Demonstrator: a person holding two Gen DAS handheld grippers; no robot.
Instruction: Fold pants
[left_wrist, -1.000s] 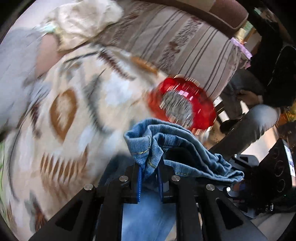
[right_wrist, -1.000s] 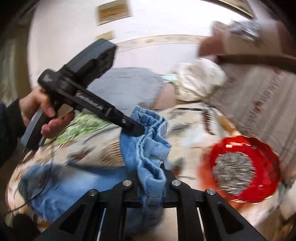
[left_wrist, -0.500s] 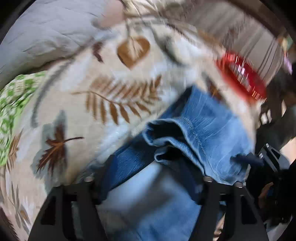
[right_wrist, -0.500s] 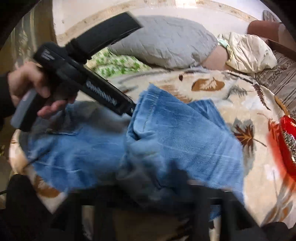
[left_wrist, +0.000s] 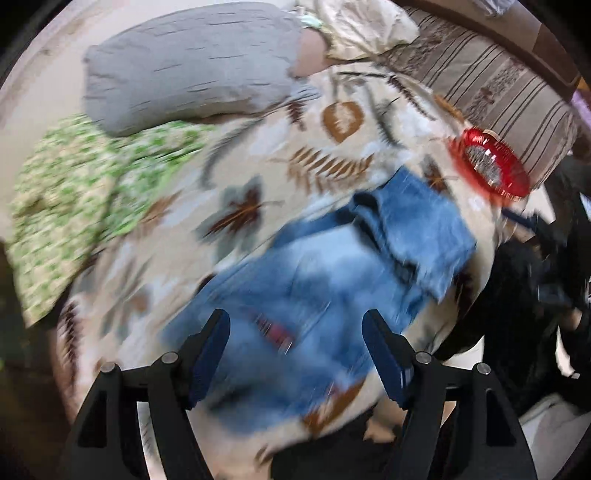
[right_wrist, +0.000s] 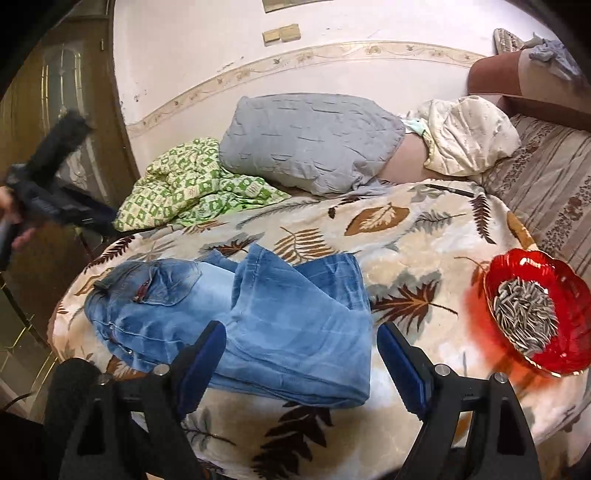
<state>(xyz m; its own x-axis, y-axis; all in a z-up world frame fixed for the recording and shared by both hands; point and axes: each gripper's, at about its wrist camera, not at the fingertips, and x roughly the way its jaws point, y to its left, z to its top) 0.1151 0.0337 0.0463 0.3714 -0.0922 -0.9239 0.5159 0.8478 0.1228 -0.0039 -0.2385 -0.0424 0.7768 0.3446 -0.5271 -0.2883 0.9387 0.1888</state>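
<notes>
1. Folded jeans on leaf-print blanket, long axis left-right, waistband at left.
2. Left hand-held gripper spread, holding nothing.
3. Right hand-held gripper spread above jeans.

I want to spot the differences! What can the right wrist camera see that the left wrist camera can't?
Only the right wrist view shows the wall, the wooden door and the left tool seen from outside, blurred, at the far left. Only the left wrist view shows the dark clutter past the bed's edge. Both show the jeans folded over on the leaf blanket, the grey pillow, the green cloth and the red bowl.
</notes>
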